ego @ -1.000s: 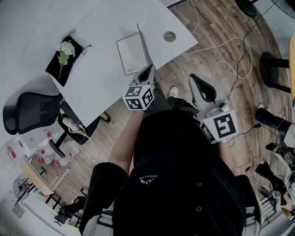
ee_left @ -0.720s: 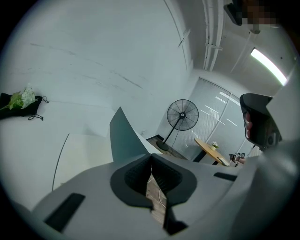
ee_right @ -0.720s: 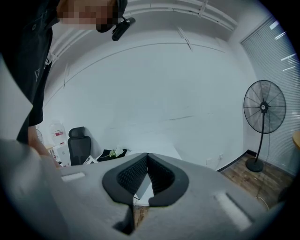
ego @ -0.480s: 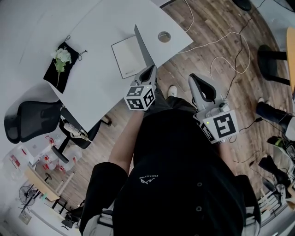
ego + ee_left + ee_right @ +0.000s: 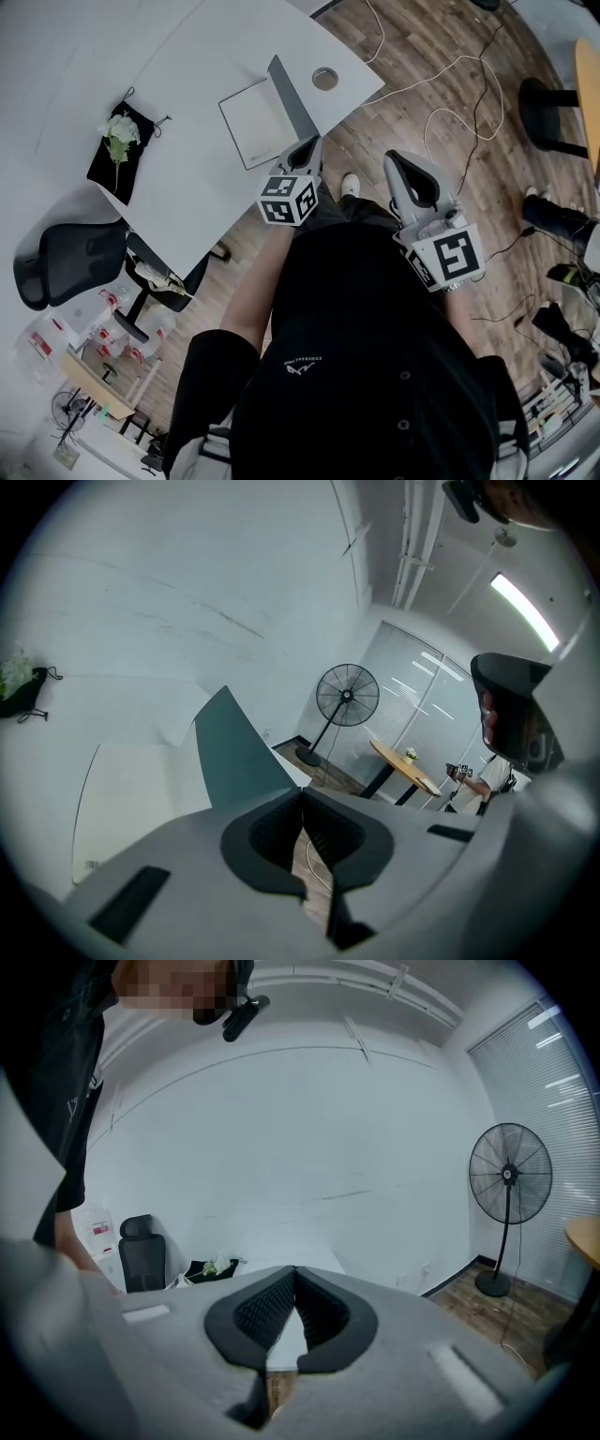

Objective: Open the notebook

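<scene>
The notebook (image 5: 251,120) lies on the white table (image 5: 187,202) near its front edge, white page up. Its grey cover (image 5: 292,97) stands raised along the right side. In the left gripper view the cover (image 5: 240,755) rises just beyond the jaws, apart from them. My left gripper (image 5: 305,143) hovers at the table edge just right of the notebook, shut on nothing (image 5: 302,794). Over the wooden floor my right gripper (image 5: 398,161) is held off the table, also shut and empty (image 5: 295,1274).
A black pouch with a white flower (image 5: 117,141) lies at the table's left. A round cable hole (image 5: 325,79) sits right of the notebook. A black office chair (image 5: 66,258) stands at the left, cables (image 5: 450,84) trail on the floor, and a standing fan (image 5: 347,696) is beyond.
The table and notebook have drifted left in the head view, and the raised cover shows a broader face. Both grippers stay in about the same place.
</scene>
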`<state>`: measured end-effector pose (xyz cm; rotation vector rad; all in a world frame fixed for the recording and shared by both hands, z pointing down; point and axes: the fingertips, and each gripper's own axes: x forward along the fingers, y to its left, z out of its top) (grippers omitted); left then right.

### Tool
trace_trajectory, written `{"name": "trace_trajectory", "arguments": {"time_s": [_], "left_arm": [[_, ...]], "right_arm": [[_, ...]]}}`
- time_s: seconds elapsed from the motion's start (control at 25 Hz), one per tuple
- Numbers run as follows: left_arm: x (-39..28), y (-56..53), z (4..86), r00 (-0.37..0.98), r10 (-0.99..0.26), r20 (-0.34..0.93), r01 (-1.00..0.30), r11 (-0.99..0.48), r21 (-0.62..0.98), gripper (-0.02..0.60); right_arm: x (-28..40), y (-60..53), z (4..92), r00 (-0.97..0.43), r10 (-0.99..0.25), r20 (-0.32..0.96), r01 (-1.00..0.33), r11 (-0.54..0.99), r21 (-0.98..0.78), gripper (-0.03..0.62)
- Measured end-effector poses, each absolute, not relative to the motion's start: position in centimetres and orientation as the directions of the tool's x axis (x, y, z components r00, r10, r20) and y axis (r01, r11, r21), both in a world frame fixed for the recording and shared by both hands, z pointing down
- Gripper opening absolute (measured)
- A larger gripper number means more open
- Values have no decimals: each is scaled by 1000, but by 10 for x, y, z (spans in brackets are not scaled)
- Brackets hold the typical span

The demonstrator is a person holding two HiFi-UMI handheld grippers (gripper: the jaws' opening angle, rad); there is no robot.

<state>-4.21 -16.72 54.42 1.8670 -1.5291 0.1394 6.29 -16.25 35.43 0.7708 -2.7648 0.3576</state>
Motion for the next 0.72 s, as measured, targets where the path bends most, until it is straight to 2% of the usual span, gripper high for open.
{"name": "trace_trajectory", "arguments": {"time_s": [0.72], "left_arm": [[-19,-187,567,416,-732,540,-878,-168,449,8]], "right_arm": [[67,-178,362,-783,-525,334,-600,780,-178,6]]}}
